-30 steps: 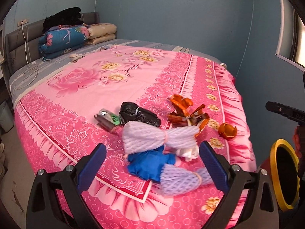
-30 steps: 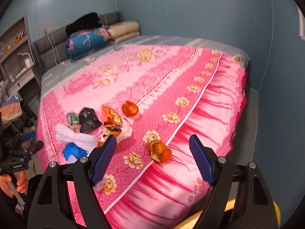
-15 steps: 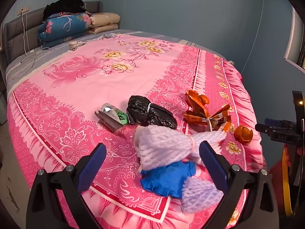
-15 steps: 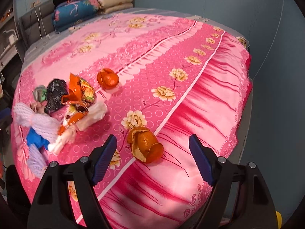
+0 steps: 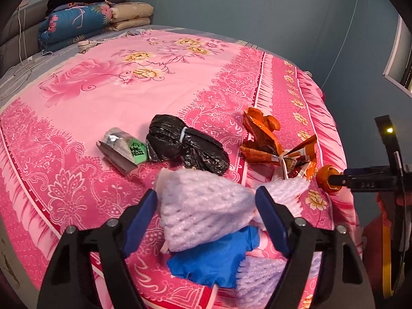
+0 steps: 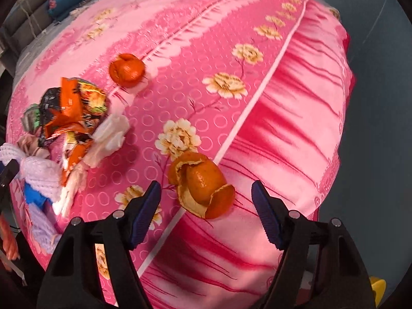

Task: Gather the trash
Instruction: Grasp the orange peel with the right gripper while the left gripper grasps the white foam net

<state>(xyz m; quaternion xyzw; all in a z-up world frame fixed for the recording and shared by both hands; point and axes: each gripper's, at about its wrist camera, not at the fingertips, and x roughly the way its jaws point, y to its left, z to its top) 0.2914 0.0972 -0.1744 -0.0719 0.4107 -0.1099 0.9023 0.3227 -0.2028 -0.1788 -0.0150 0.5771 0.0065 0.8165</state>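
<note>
Trash item, orange peel [image 6: 202,185]: lies on my bedspread [image 6: 283,118] near its edge, dead ahead between my right gripper [image 6: 206,199] fingers, spread wide, empty. Left gripper [image 5: 206,211], also wide, straddles foam net [image 5: 203,211]; wrappers [image 5: 278,146] beyond.

From the left wrist camera I saw my left gripper [image 5: 206,203] spread wide, its blue pads on either side of a white foam-net fruit sleeve [image 5: 203,212]. The sleeve lay on a crumpled blue plastic piece [image 5: 213,260] on the pink floral bedspread [image 5: 108,82]. Just beyond sat a knotted black plastic bag [image 5: 185,145], with a flattened silver wrapper with a green label [image 5: 123,150] touching its left side. Orange snack wrappers [image 5: 273,144] lay to the right, an orange peel [image 5: 325,177] beyond them.
</note>
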